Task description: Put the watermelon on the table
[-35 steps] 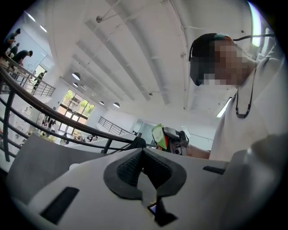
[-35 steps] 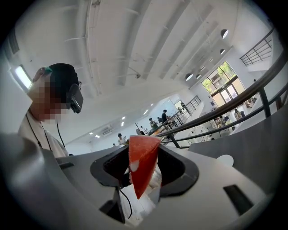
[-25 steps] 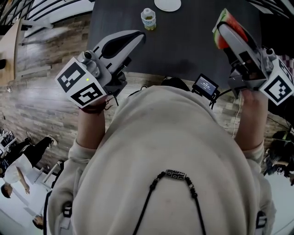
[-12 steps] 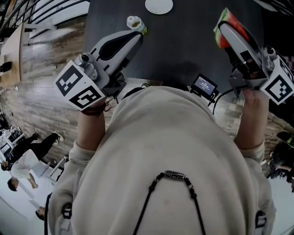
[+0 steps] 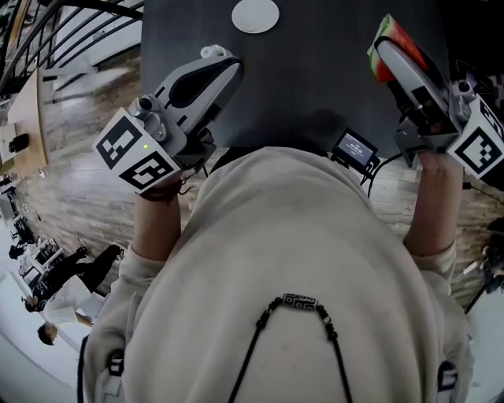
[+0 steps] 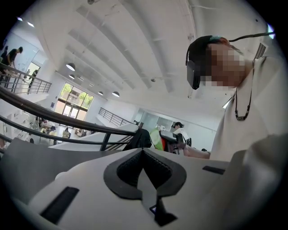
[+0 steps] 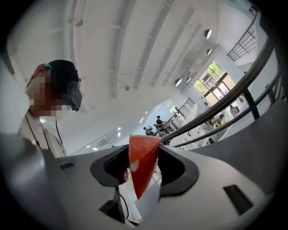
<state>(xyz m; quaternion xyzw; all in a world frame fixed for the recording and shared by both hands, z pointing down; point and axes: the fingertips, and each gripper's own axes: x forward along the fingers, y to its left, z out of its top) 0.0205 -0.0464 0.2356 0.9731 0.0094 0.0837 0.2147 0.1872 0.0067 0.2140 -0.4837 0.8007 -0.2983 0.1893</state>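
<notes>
Dark table (image 5: 315,79) below, watermelon wedge (image 7: 141,164) clamped in right gripper (image 5: 394,49), left gripper (image 5: 223,64) closed together, holding nothing.

Large atrium hall: railings (image 6: 77,125), ceiling lights (image 6: 70,67).

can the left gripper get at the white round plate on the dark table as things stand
Probably yes. The left gripper, shut and empty, is over the near edge of the dark table, and the white round plate lies just beyond its tip with only bare tabletop between.

Right gripper (image 7: 143,167) clamps a red watermelon wedge (image 7: 141,164), pointing upward toward the ceiling (image 7: 135,58).
</notes>
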